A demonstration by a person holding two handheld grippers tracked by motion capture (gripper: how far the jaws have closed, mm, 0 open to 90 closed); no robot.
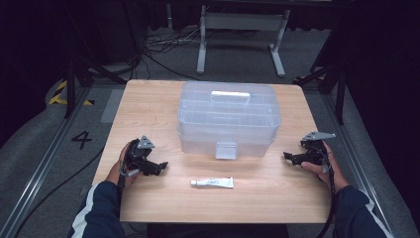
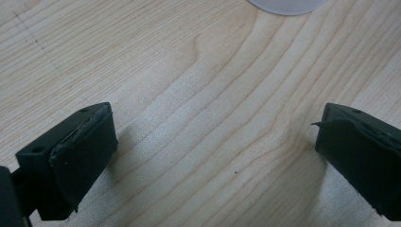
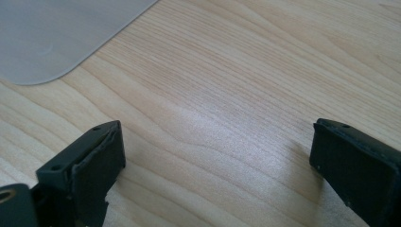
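A clear plastic storage box (image 1: 228, 119) with a white handle and a front latch stands shut in the middle of the wooden table (image 1: 148, 104). A white tube (image 1: 212, 183) lies flat in front of it, near the table's front edge. My left gripper (image 1: 159, 167) rests on the table left of the tube, jaws wide apart with only bare wood between them (image 2: 213, 156). At the right side my right gripper (image 1: 289, 157) also stands open and holds nothing (image 3: 217, 156). A corner of the box (image 3: 52, 38) shows at the top left of the right gripper view.
A person's hands and dark sleeves come in from the bottom corners. Beyond the table lie grey floor, cables, a white stand's legs and black tripod legs. Bare wood lies either side of the box and along the front edge.
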